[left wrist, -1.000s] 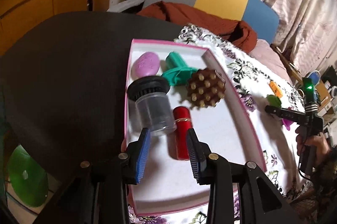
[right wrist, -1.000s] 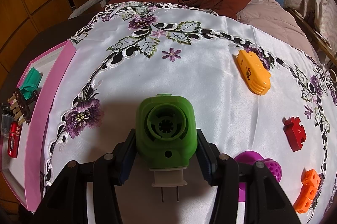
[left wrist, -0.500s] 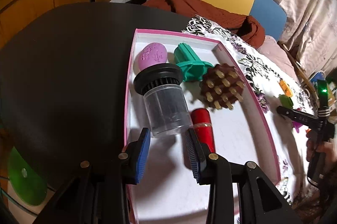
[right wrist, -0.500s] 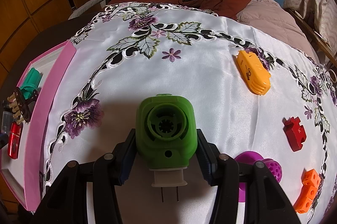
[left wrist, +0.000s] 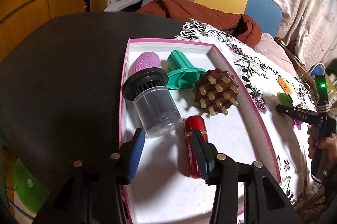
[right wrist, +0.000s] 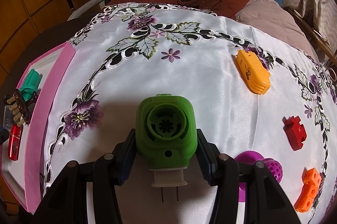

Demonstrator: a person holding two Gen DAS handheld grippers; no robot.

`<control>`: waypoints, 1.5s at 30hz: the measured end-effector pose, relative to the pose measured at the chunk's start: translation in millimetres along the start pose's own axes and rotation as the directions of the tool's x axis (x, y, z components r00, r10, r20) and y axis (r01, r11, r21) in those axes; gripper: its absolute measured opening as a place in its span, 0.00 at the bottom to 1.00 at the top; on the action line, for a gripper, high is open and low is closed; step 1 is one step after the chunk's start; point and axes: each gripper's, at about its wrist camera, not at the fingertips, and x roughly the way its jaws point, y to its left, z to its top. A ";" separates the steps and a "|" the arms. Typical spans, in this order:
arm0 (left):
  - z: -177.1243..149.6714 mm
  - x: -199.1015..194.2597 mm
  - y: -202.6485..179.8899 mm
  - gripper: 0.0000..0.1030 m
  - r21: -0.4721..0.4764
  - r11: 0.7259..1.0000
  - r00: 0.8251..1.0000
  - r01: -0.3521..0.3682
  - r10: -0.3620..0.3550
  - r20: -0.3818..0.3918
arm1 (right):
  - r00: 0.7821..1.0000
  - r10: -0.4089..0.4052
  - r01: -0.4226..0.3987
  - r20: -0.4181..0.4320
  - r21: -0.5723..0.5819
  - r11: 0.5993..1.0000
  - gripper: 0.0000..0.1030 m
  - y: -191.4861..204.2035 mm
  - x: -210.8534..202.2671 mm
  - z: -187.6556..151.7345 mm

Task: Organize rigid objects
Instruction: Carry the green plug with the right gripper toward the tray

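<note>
Right gripper [right wrist: 166, 152], bottom centre of the right wrist view, is clamped on the sides of a green plug-in device [right wrist: 166, 132], metal prongs pointing toward the camera, over the embroidered white cloth [right wrist: 206, 85]. Loose on the cloth: yellow case [right wrist: 252, 71] upper right, red block [right wrist: 294, 132] right, purple piece [right wrist: 261, 169] partly behind the right finger, orange cubes [right wrist: 307, 190] lower right. Left gripper [left wrist: 167, 153], bottom centre of the left wrist view, has its jaws apart and grips nothing (red tube [left wrist: 194, 148] lies just beside its right finger). Pink-rimmed tray [left wrist: 248, 97] also holds a clear jar with black lid [left wrist: 150, 104], purple oval [left wrist: 146, 63], teal piece [left wrist: 182, 74] and brown studded massager [left wrist: 215, 93]. Tray sits on the dark table [left wrist: 63, 68], frame centre.
</note>
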 end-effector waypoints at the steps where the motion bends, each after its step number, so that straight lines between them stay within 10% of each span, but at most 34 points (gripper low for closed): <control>1: -0.6 -3.4 -1.4 0.46 0.006 1.000 1.000 -0.002 0.002 0.007 | 1.000 -0.001 0.001 0.000 0.001 1.000 0.51 -0.2 0.1 0.1; 25: -10.3 -54.3 -25.7 0.52 0.095 0.995 0.992 -0.032 0.021 0.122 | 0.999 -0.050 0.050 0.004 0.073 0.996 0.51 8.4 -9.6 -10.9; 45: -17.7 -55.7 -0.9 0.52 0.033 0.999 0.993 -0.035 0.031 0.112 | 0.993 0.105 -0.103 0.054 -0.039 0.994 0.51 81.9 -52.9 -24.8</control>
